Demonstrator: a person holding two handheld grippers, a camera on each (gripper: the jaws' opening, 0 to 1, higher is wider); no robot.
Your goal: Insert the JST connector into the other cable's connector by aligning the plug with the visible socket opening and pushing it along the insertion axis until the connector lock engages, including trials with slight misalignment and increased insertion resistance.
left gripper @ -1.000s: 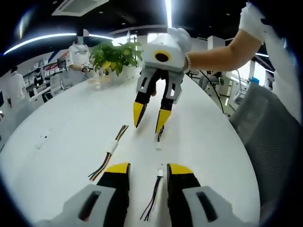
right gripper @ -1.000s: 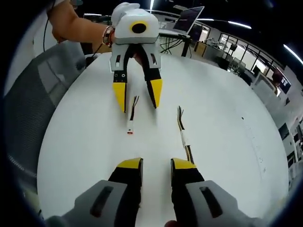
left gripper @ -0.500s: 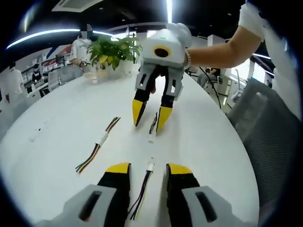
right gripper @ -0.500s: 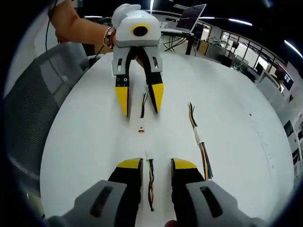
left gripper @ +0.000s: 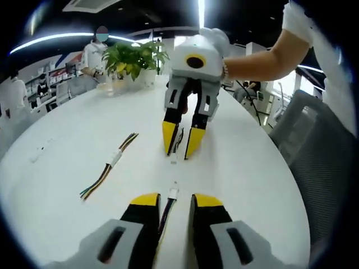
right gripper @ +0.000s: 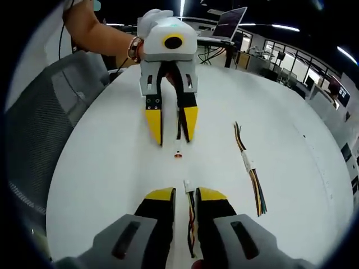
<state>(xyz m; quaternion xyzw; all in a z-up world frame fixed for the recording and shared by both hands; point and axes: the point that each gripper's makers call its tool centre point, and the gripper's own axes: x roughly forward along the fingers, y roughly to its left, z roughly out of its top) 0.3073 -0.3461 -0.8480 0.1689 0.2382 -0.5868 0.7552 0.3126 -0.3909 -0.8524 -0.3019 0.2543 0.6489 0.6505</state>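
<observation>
Both yellow-tipped grippers, left (left gripper: 169, 200) and right (right gripper: 185, 194), are straddling thin multicoloured cables (left gripper: 166, 208) with jaws apart; closing off-centre risks misaligned connectors at twelve o'clock.

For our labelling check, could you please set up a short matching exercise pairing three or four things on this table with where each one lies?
Things:
1. left gripper
2. right gripper
3. spare cable
4. potted plant

Places:
A. at the far end of the white table
B. jaws on either side of a cable with a reddish connector tip
C. lying loose, away from both grippers
D. jaws on either side of a cable with a white connector tip

Pairs: 1-D, 2-B, 3-C, 4-A
</observation>
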